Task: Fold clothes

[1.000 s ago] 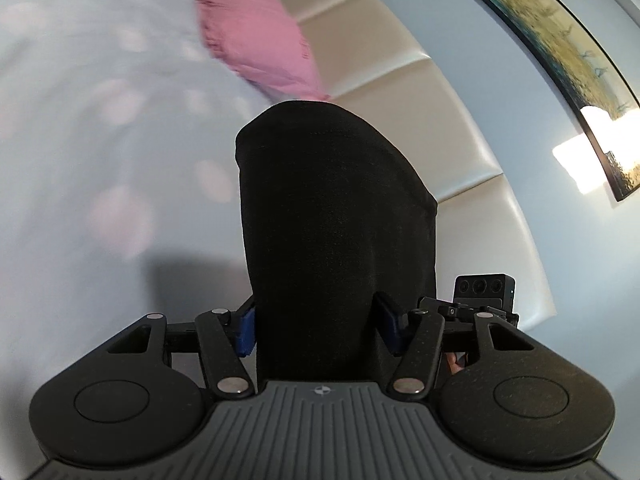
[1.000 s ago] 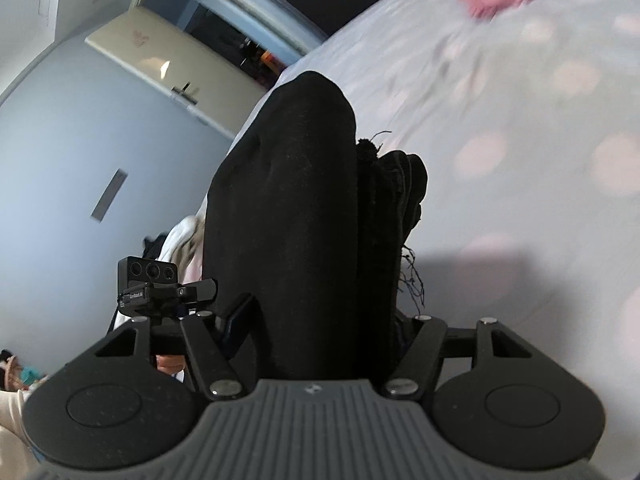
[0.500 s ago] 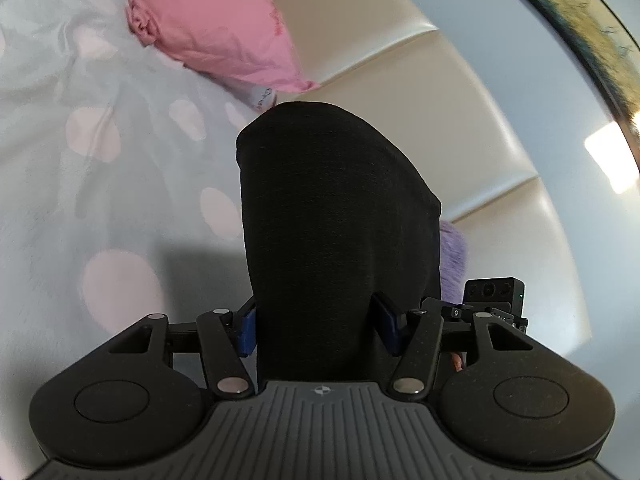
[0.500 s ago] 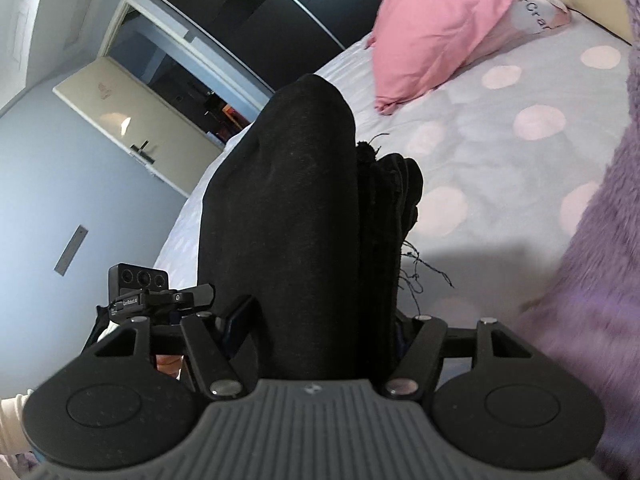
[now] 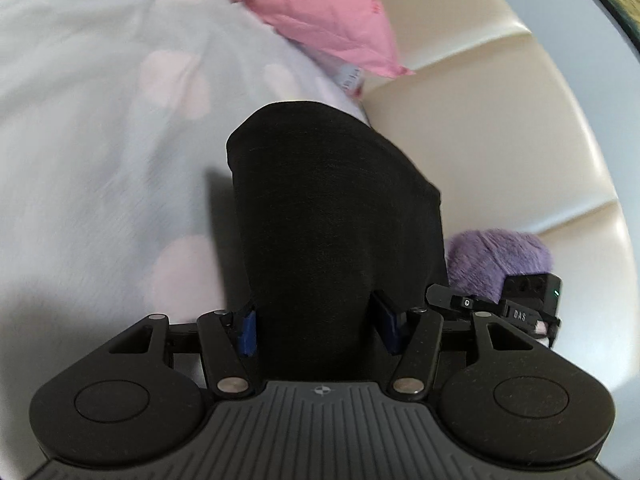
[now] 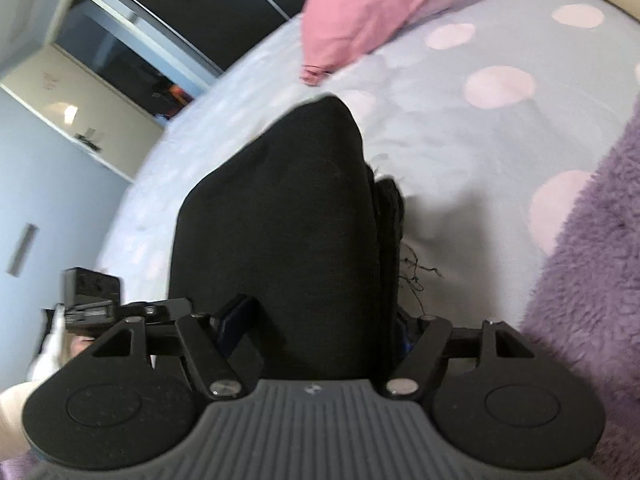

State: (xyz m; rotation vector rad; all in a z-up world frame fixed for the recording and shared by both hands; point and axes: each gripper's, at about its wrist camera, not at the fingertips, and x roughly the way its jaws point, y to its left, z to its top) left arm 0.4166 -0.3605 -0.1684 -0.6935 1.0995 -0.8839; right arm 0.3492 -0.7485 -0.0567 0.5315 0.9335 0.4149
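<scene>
The left gripper (image 5: 318,326) has its blue-padded fingers (image 5: 246,330) pinching a black garment (image 5: 332,220), whose cloth bulges up between them in a broad smooth fold that fills the middle of the left wrist view. The right gripper (image 6: 316,328) clamps the same black garment (image 6: 280,220) in the same way, its fingers (image 6: 236,318) closed on a thick bunch with a frayed edge and loose threads (image 6: 416,276) trailing on the right side. The garment is held above the bed (image 5: 100,160), which wears a pale sheet with pink dots. Just right of the right gripper lies a fluffy purple blanket (image 6: 592,264), seen also as a purple mound (image 5: 500,256) in the left wrist view. Farther off a pink pillow (image 5: 320,20) rests against the cream padded headboard (image 5: 500,132). In the right wrist view, a doorway (image 6: 120,64) shows beyond the bed, somewhat blurred.
</scene>
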